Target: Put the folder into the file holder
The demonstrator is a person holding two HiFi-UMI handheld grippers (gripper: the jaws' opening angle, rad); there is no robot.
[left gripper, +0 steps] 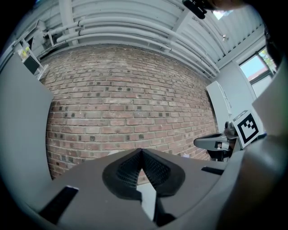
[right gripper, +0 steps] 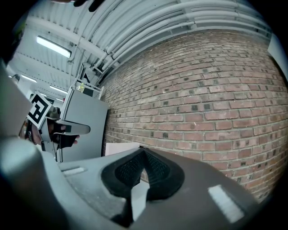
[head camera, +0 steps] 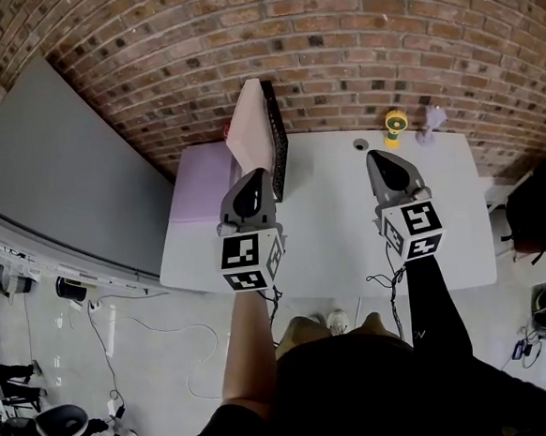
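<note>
In the head view, the pink folder (head camera: 250, 128) stands upright at the far left of the white surface (head camera: 350, 239) and touches the black mesh file holder (head camera: 277, 137). The left hand-held gripper (head camera: 254, 176) is just on its near side and the right hand-held gripper (head camera: 374, 155) is well apart to the right. In the left gripper view, the jaws are pressed together with nothing between them, facing the brick wall (left gripper: 135, 90). In the right gripper view, the jaws are also closed and empty.

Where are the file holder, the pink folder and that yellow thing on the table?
File holder (head camera: 277, 141): head view, on its black side wall.
Pink folder (head camera: 250, 129): head view, on its broad face.
Yellow thing (head camera: 396, 126): head view, on its middle.
</note>
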